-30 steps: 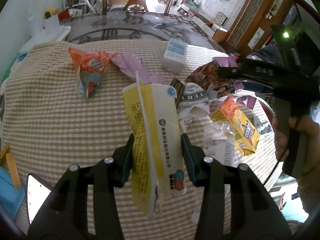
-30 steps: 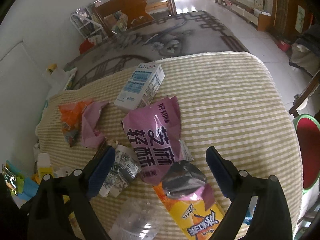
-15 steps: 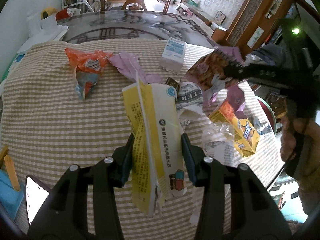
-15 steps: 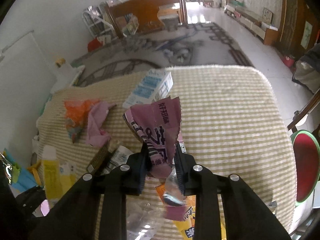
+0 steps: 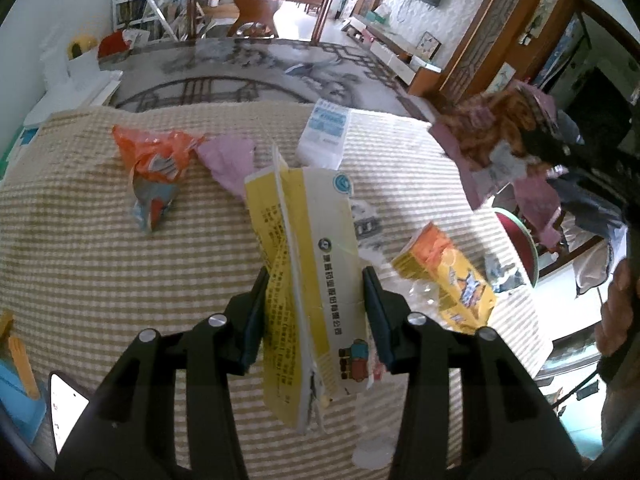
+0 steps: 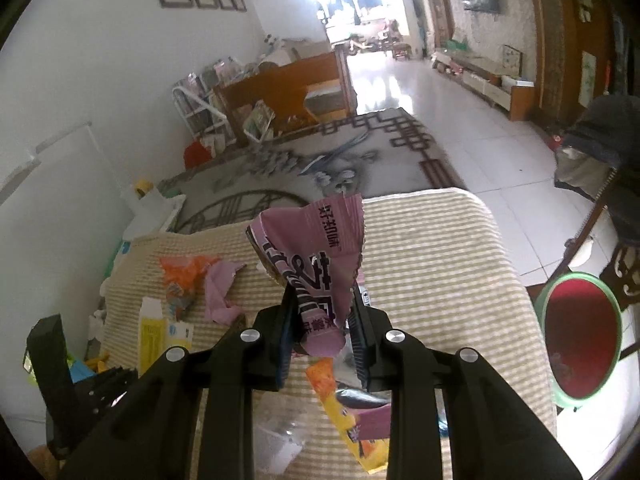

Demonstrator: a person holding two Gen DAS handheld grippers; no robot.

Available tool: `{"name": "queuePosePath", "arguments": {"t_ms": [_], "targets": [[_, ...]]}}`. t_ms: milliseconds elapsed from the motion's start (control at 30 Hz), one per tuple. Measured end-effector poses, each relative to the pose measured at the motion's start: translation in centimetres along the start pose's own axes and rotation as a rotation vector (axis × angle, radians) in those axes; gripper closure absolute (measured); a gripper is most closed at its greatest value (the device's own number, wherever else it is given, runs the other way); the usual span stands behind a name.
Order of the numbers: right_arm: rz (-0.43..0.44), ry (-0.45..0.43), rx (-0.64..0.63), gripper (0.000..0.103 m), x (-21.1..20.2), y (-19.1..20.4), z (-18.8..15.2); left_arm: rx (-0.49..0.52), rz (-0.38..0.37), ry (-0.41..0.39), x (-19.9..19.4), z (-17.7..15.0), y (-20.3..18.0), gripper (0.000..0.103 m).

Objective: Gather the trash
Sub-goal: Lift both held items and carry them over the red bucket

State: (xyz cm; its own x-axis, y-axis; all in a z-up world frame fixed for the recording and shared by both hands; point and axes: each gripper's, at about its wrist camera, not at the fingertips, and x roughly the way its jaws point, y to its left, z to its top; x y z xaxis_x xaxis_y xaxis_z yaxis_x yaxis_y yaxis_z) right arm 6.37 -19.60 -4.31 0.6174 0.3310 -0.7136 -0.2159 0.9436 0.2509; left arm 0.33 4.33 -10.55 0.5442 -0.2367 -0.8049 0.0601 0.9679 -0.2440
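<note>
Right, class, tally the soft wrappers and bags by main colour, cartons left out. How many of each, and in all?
Orange wrapper: 1
Pale pink wrapper: 1
Purple bag: 1
Yellow bag: 1
Total: 4

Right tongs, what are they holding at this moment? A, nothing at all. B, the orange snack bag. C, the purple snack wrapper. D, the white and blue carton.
C: in the right wrist view the right tongs are shut on the purple snack wrapper, lifted clear of the checked tablecloth.
</note>
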Motion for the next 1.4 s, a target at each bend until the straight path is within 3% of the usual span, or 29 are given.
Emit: {"name": "queuePosePath", "arguments": {"t_ms": [467, 900, 1400], "targets": [[-0.037, -0.008, 0.089, 0.078, -2.3, -5.1, -2.4, 0.040, -0.015, -0.059, -0.9, 1.9, -4.7, 0.060], [0.002, -0.020, 0.049, 0.078, -4.1, -10.1, -1.0, 0.041, -0.024, -0.150, -1.3, 4.6, -11.8, 0.060], [0.026, -0.030, 0.082, 0.078, -6.0, -16.7, -0.3, 0.067, -0.015, -0.168, -0.2, 5.4, -18.9, 0.060]]}}
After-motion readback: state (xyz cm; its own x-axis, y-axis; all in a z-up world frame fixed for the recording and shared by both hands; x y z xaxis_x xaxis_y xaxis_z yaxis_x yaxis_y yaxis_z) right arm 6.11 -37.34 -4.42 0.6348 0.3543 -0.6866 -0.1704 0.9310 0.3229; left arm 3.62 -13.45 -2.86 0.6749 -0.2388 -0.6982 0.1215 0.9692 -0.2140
